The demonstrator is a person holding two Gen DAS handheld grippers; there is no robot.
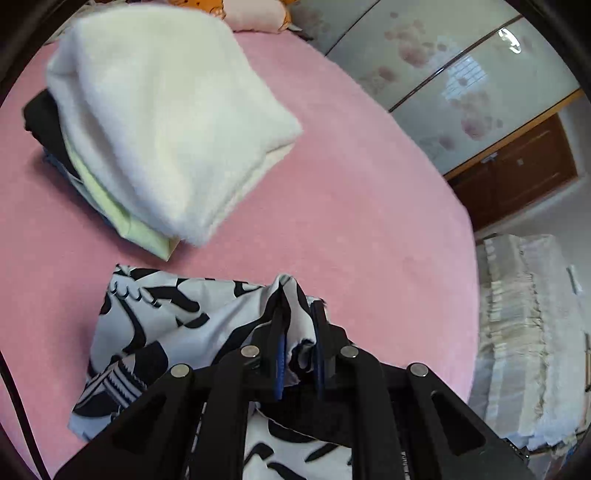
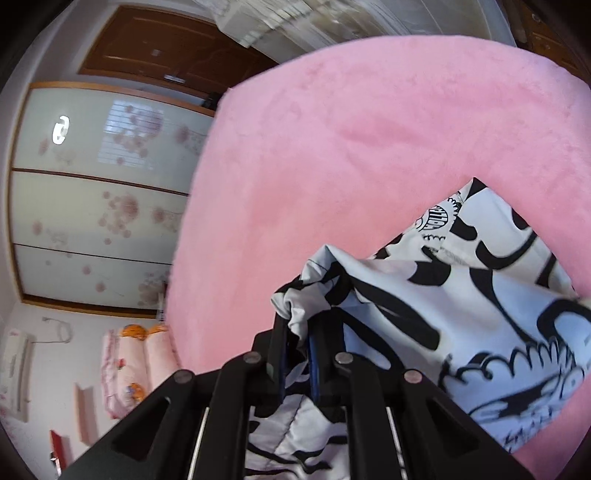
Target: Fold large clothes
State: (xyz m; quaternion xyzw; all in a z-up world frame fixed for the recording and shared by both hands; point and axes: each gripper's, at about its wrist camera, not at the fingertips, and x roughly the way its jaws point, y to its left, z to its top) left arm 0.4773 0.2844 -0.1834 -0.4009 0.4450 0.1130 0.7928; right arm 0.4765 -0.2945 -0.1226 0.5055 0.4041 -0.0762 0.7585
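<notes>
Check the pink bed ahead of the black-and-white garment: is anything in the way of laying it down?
Nothing visible. Both grippers grip the patterned garment, and the pink bedspread directly ahead is bare. The folded pile sits farther back, apart.

The black-and-white printed garment (image 1: 155, 325) runs under the left gripper (image 1: 299, 306) and off the bottom edge of the left wrist view, so its full shape cannot be told; the cloth bunched between the fingers hides their pads. In the right wrist view the same garment (image 2: 461, 306) runs under the right gripper (image 2: 301, 325) and leaves the frame at the right and bottom. Beneath the white folded blanket (image 1: 162, 114), a black item (image 1: 42, 118) and a pale green one (image 1: 122, 218) show only as edges. The pillows (image 1: 255, 13) are cut off at the top. The pale stack beside the bed (image 1: 528, 332) is blurred, its contents unclear.
</notes>
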